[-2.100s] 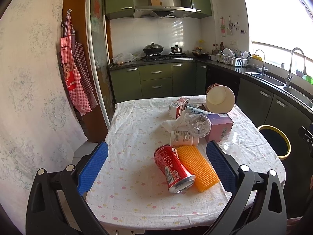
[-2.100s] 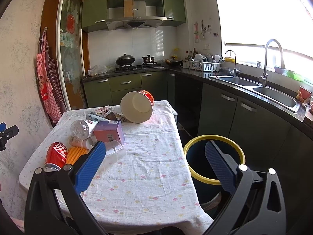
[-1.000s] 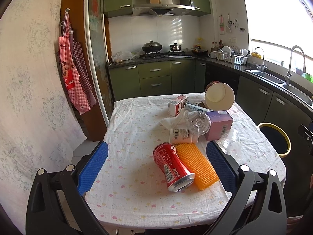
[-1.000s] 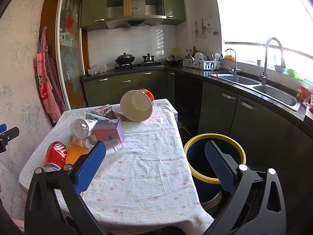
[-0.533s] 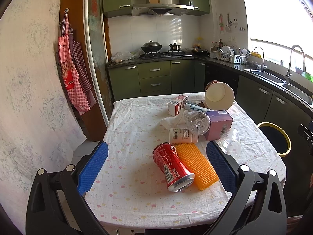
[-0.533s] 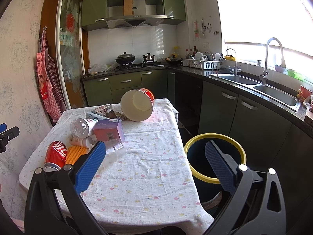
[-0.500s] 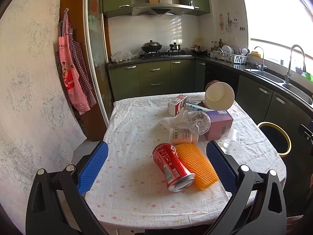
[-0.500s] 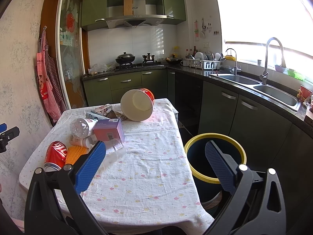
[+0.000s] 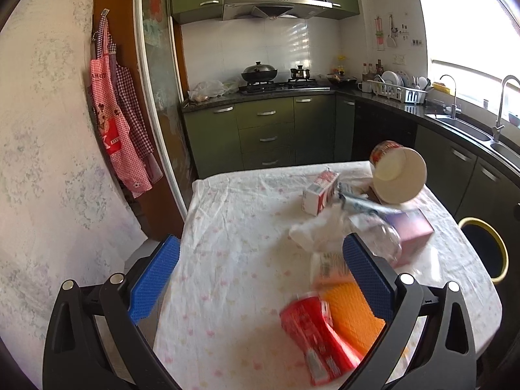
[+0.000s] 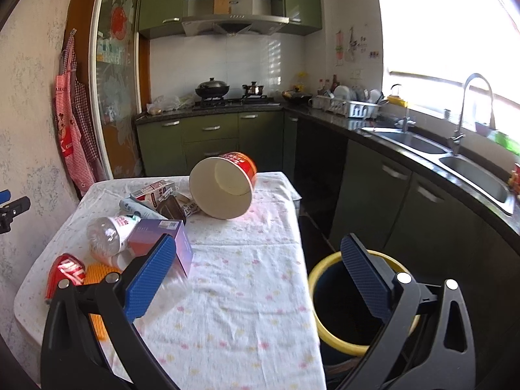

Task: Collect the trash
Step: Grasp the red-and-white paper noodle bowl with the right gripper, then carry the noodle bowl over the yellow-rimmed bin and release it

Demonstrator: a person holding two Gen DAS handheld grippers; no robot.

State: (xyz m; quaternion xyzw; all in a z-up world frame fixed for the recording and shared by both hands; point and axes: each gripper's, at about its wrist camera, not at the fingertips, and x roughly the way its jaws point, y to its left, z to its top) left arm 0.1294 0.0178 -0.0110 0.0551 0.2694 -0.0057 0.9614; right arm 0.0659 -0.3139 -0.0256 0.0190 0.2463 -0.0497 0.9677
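Right wrist view: two wide-open empty claws (image 10: 256, 276) (image 9: 260, 276), one can (image 10: 65, 276), one bin (image 10: 325, 331).

Tablecloth's left half (image 9: 234, 260) lies bare; litter (image 9: 364, 227) crowds the right.

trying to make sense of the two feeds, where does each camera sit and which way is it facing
Left wrist: sits on the left gripper, behind its open blue fingers, looking over the table at the red can and orange pad, stove beyond.
Right wrist: sits on the right gripper, fingers open, facing the table's right side and the yellow-rimmed bin on the floor.
Both show the paper bucket, purple box, can and bin.
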